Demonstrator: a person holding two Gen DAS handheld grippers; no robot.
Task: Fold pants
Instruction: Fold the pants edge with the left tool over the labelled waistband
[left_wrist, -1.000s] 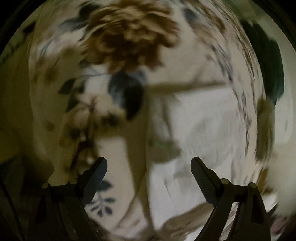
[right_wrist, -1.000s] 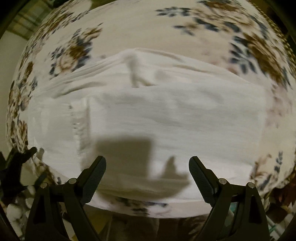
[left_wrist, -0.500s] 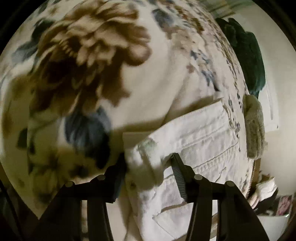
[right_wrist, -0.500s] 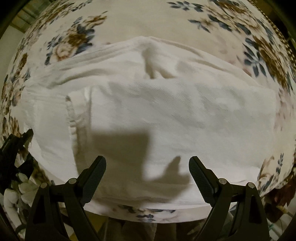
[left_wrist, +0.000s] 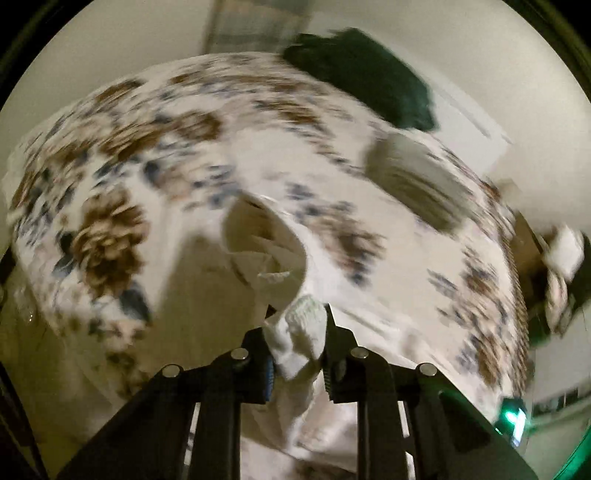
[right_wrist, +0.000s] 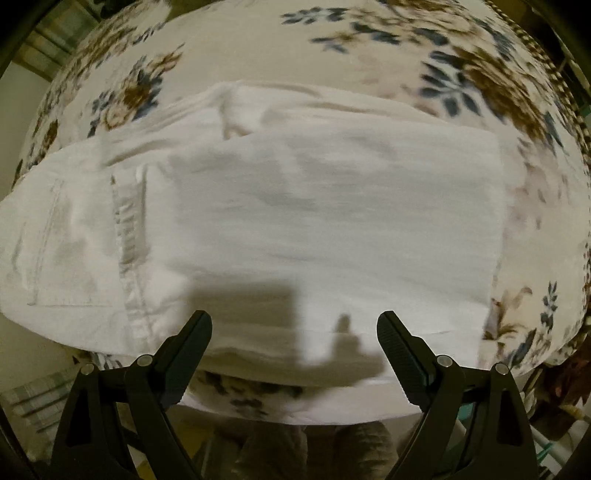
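Note:
White pants (right_wrist: 317, 229) lie folded across a floral bedspread (right_wrist: 258, 48), with a back pocket at the left of the right wrist view. My right gripper (right_wrist: 294, 332) hovers above their near edge, pointing down, open, with nothing between its fingers. In the left wrist view my left gripper (left_wrist: 301, 334) is closing its jaws on a bunched corner of the white pants (left_wrist: 299, 332), and the pads press on the cloth. From that grip the lifted fabric (left_wrist: 266, 243) curls up off the bedspread (left_wrist: 155, 155). The left view is blurred.
A dark green garment (left_wrist: 362, 70) and a beige folded item (left_wrist: 413, 181) lie at the far side of the bed. Clutter (left_wrist: 561, 258) sits beyond the bed's right edge. In the right wrist view the near bed edge (right_wrist: 295, 410) runs below the pants, with floor beneath.
My left gripper went from wide open above the bedspread to shut on the pants' corner, then rose and rolled, lifting the cloth. My right gripper drifted slightly sideways and stayed open.

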